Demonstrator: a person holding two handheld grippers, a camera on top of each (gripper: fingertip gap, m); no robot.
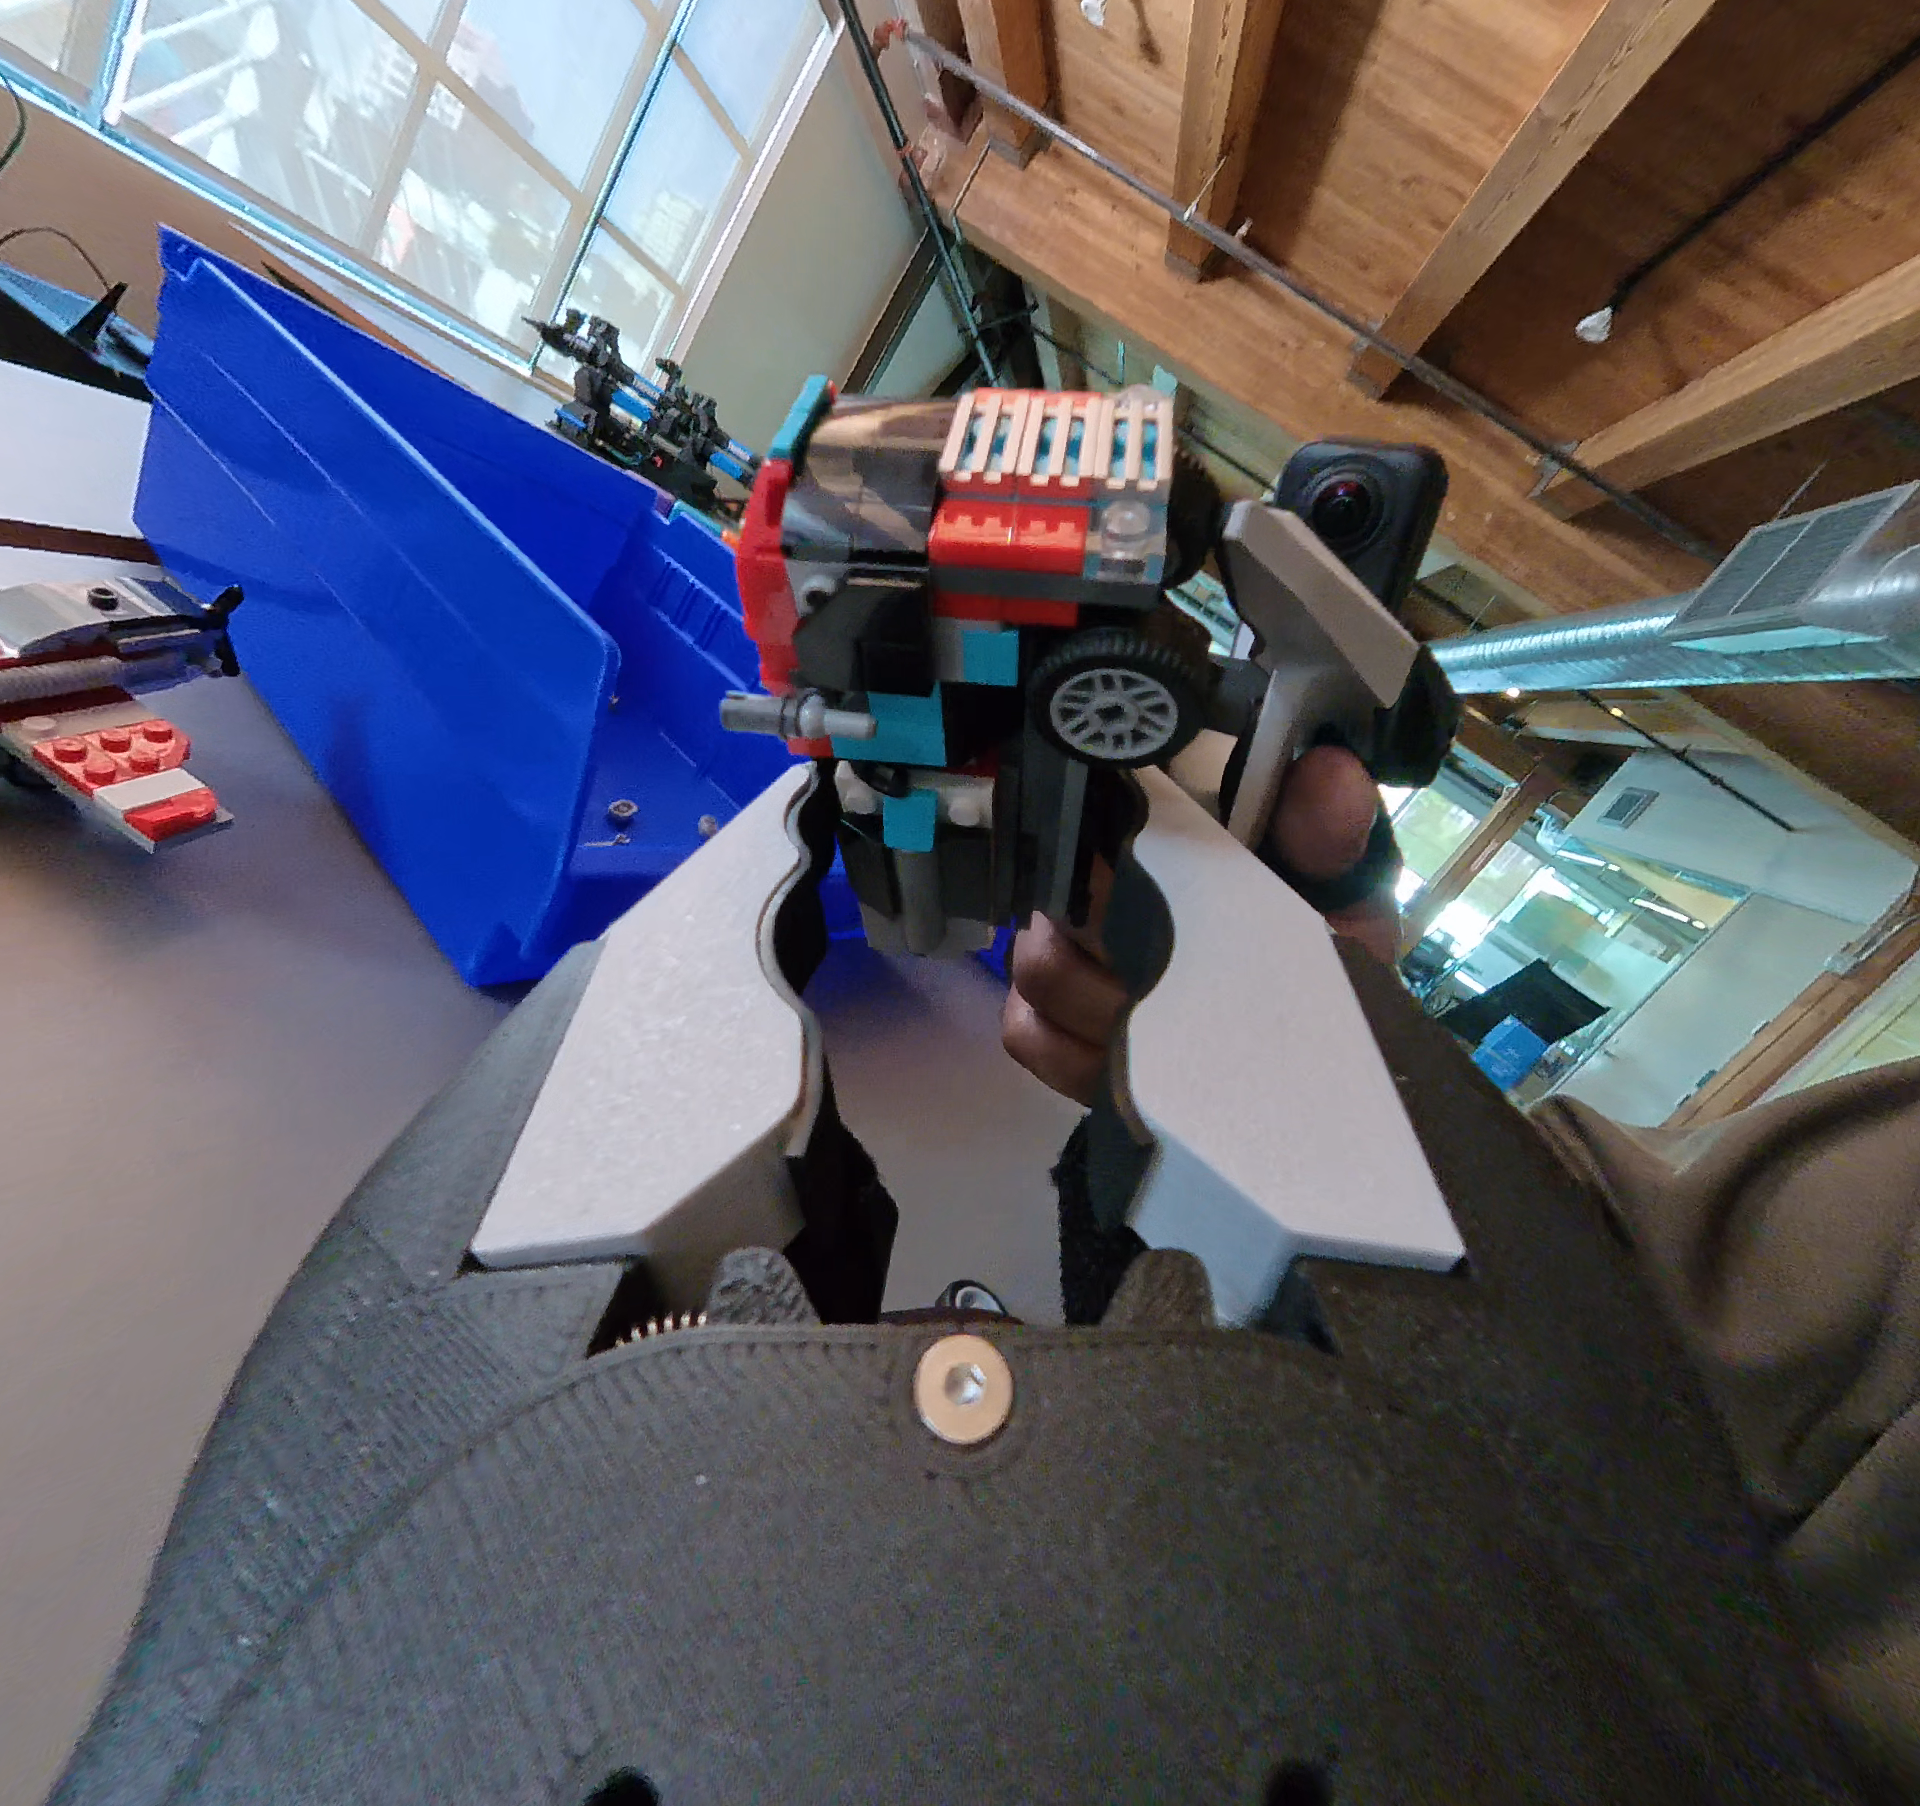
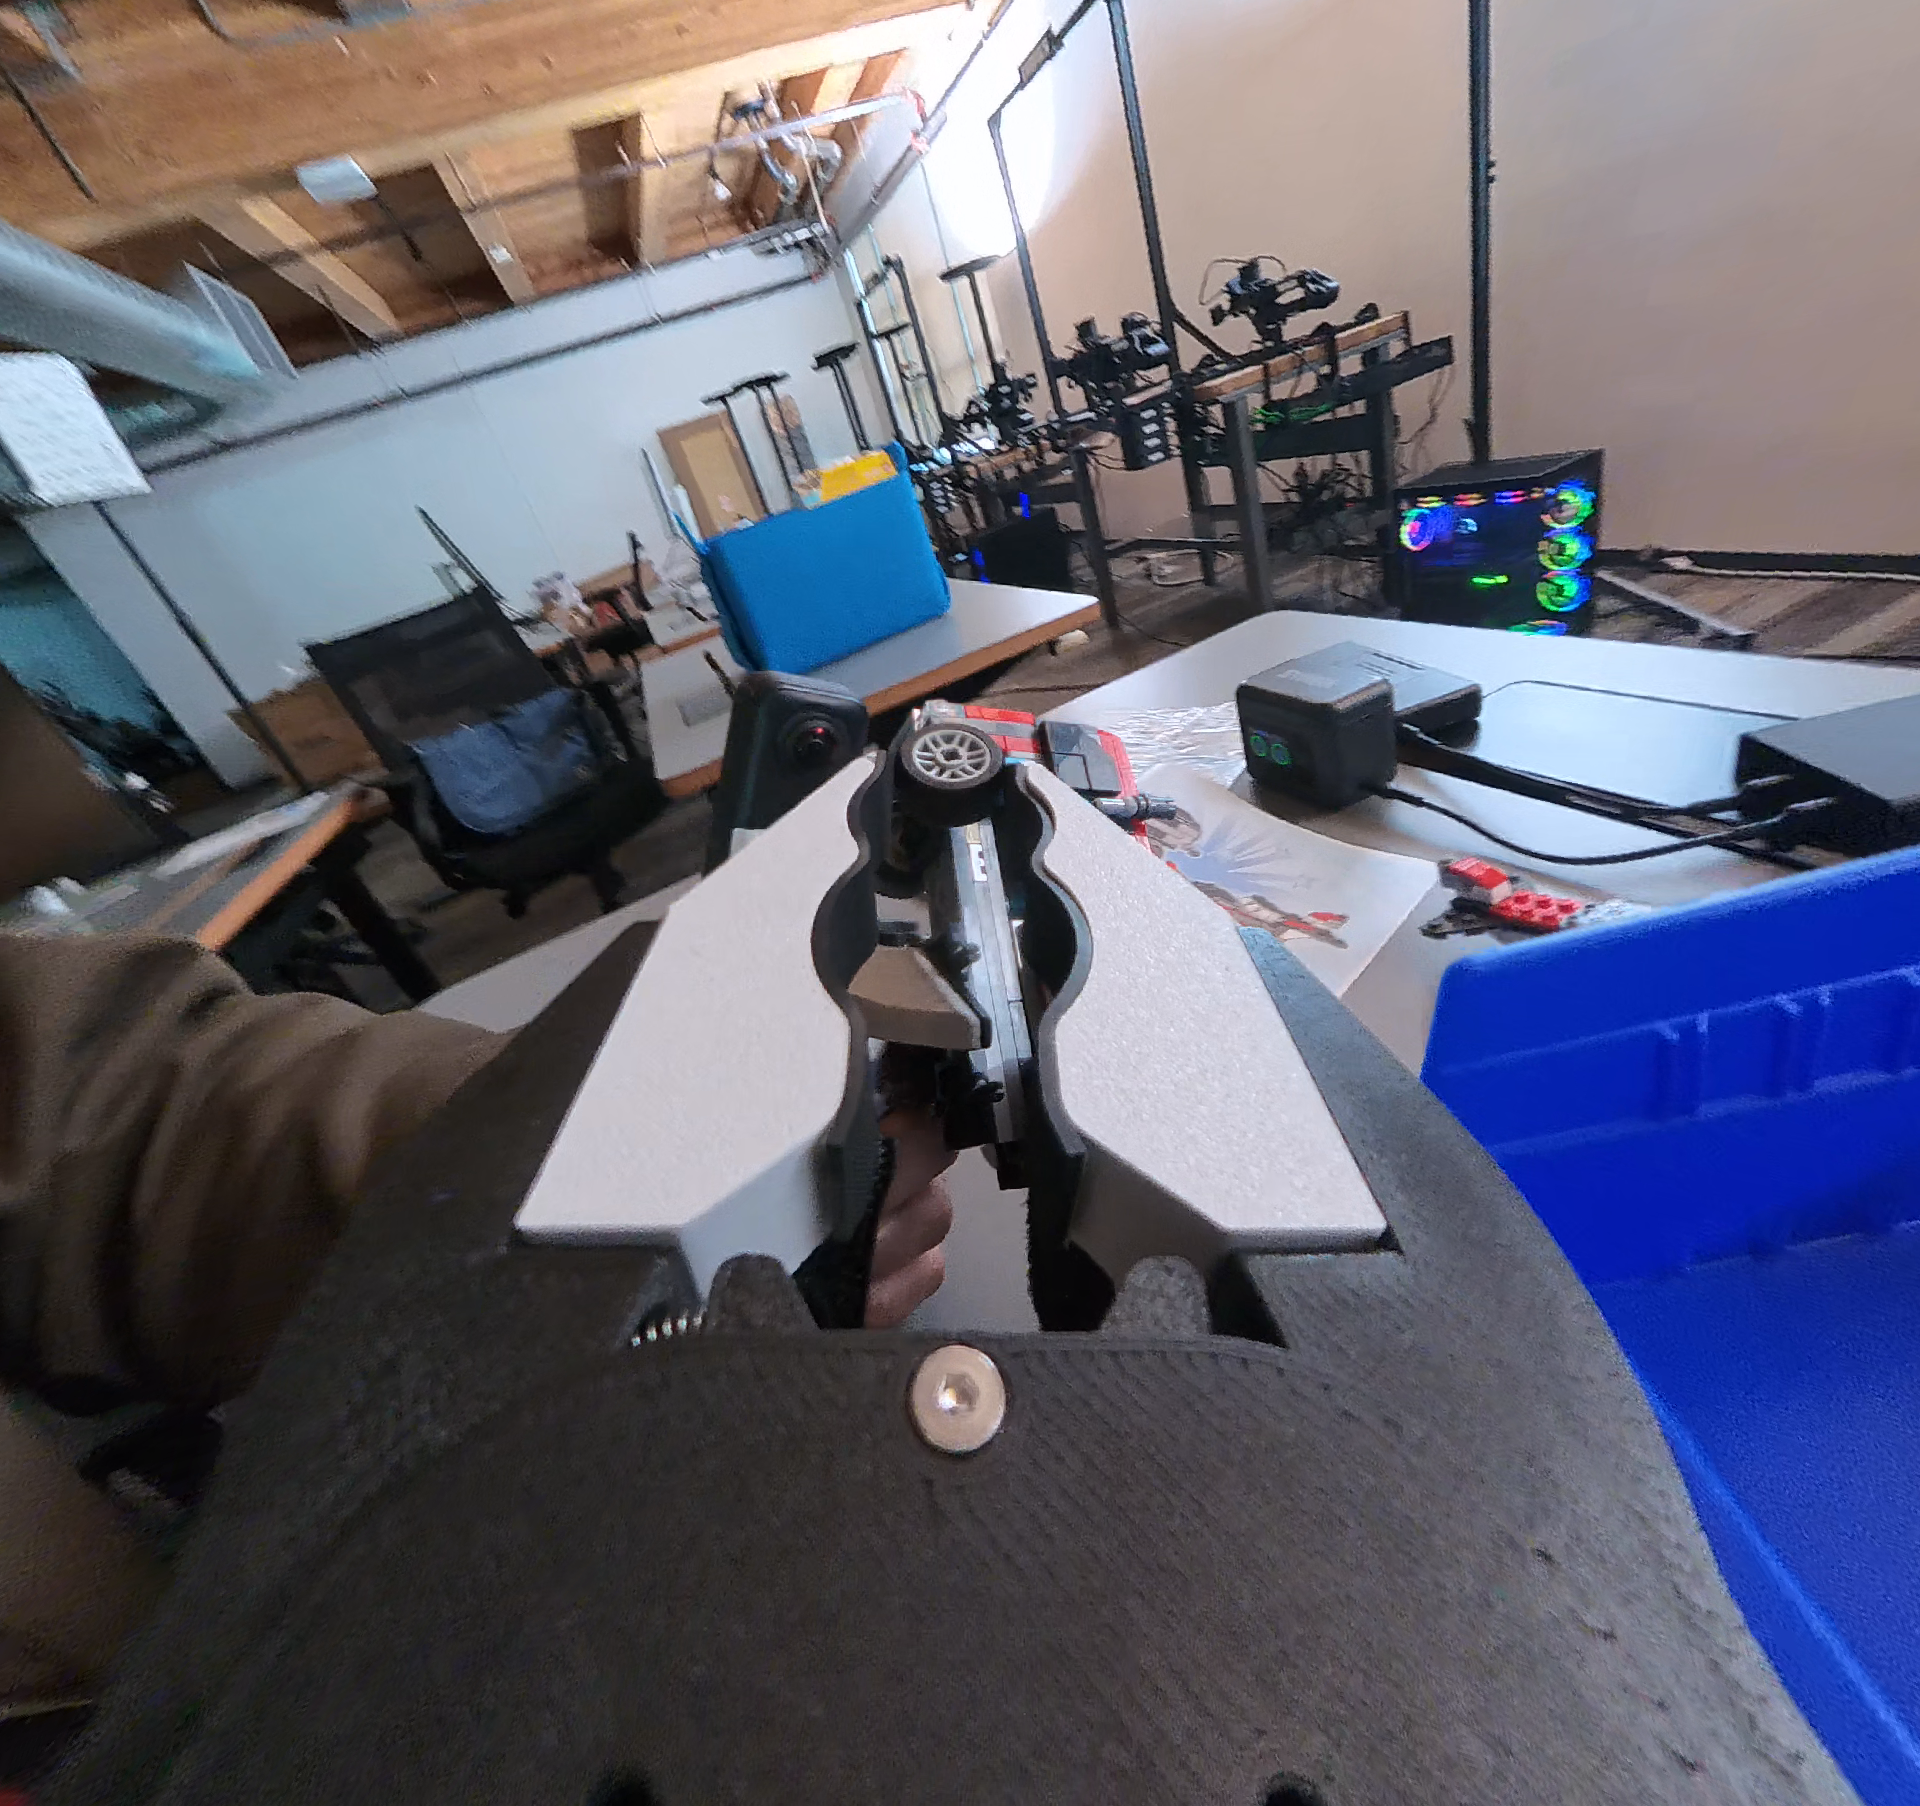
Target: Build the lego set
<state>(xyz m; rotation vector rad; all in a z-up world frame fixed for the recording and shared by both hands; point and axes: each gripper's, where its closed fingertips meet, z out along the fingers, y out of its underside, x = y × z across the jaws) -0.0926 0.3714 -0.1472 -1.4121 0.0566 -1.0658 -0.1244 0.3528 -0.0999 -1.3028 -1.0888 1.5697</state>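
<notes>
A brick-built toy vehicle [image 1: 935, 613] in red, teal, black and grey, with a grey-spoked wheel [image 1: 1117, 712], is held in the air between both grippers. My left gripper [image 1: 971, 800] is shut on its dark lower end. My right gripper [image 2: 951, 780] is shut on the wheel end; the wheel [image 2: 948, 757] sits at its fingertips and a black strip of the toy runs back between its pads. The right gripper's finger [image 1: 1309, 613] shows in the left wrist view beside the wheel. One left finger [image 2: 914, 1003] shows in the right wrist view against the toy's side.
A blue plastic bin [image 1: 416, 561] stands on the grey table [image 1: 208, 1029], close under the toy; it also shows in the right wrist view [image 2: 1714, 1081]. A red and white brick piece [image 1: 114, 769] lies on the table. A printed sheet [image 2: 1299, 883] and a black box with cables [image 2: 1314, 733] lie farther off. Across from one pair of fingers to the other is roughly 6 cm.
</notes>
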